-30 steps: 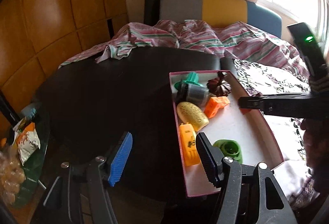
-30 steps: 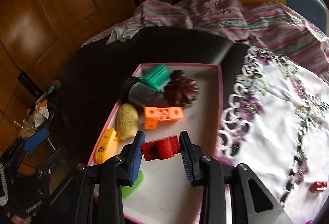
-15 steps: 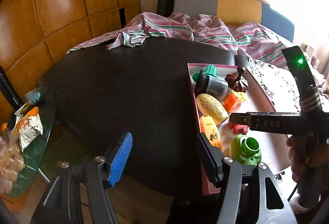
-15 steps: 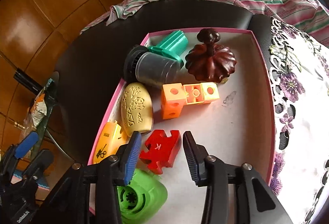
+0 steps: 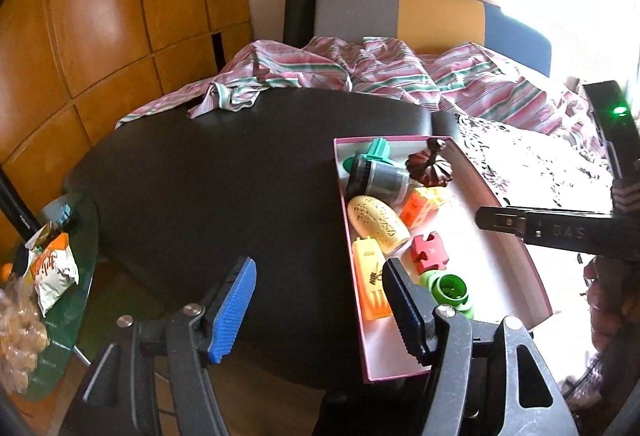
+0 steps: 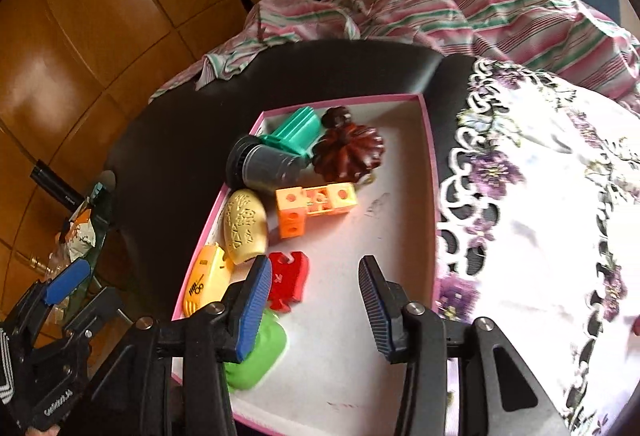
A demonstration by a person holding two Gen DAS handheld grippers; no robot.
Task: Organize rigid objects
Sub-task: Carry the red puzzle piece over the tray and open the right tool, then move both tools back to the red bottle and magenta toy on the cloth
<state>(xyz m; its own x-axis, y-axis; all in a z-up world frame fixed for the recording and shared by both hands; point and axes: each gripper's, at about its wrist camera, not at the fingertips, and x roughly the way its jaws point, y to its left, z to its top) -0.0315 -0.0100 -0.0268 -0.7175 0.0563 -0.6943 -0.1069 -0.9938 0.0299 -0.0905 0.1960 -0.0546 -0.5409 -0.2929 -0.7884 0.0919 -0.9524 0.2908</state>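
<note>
Right gripper: jaws have just been opening and stand apart with nothing between them, over the near end of the pink-rimmed tray; left gripper: half open, empty, above the dark worktop beside the tray. Tray contents, near to far (all lying loose): green cup, red puzzle piece just beside the right gripper's left finger, yellow-orange toy, cream oval, orange block, grey cylinder, teal piece, brown ridged lid.

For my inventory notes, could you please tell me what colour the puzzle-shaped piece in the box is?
Red; the puzzle-shaped piece shows best in the right wrist view.
</note>
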